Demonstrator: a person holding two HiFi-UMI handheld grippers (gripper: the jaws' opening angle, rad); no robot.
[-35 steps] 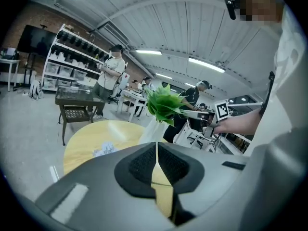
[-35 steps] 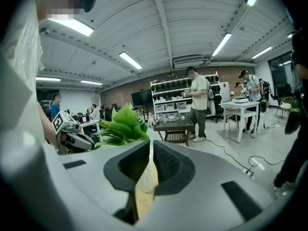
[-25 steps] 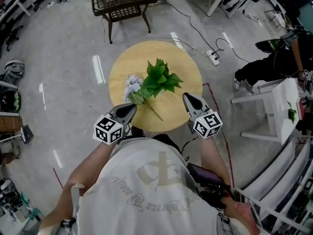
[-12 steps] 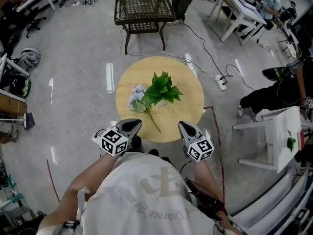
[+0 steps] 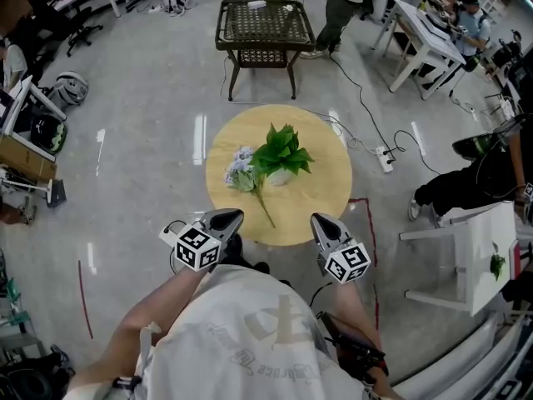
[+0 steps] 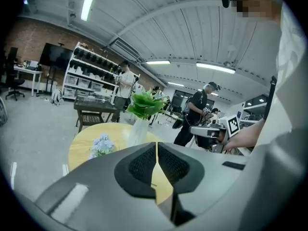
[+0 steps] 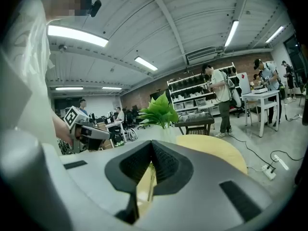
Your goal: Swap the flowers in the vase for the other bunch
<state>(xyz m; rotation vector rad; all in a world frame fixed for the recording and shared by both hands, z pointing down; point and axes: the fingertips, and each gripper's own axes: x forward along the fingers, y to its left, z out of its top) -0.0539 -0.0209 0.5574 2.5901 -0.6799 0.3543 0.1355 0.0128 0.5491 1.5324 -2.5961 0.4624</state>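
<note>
On the round yellow table (image 5: 325, 192) a white vase (image 5: 280, 176) holds a green leafy bunch (image 5: 283, 148). Left of it a pale blue flower bunch (image 5: 240, 170) lies flat, its stem pointing at the near edge. My left gripper (image 5: 226, 219) and right gripper (image 5: 321, 224) hover just short of that near edge, both shut and empty. The left gripper view has its closed jaws (image 6: 157, 147) before the vase (image 6: 137, 131), the green bunch (image 6: 144, 104) and the blue flowers (image 6: 102, 145). From the right gripper (image 7: 151, 146), the green bunch (image 7: 161, 110) rises over the table (image 7: 216, 148).
A dark wicker side table (image 5: 266, 25) stands beyond the round table. White tables (image 5: 425, 44) and a seated person (image 5: 466, 177) are at the right. A power strip (image 5: 385, 158) with cables lies on the floor right of the table.
Both grippers have drawn back from over the table's near edge to just short of it. The table now sits farther off in the head view. Jaws stay shut.
</note>
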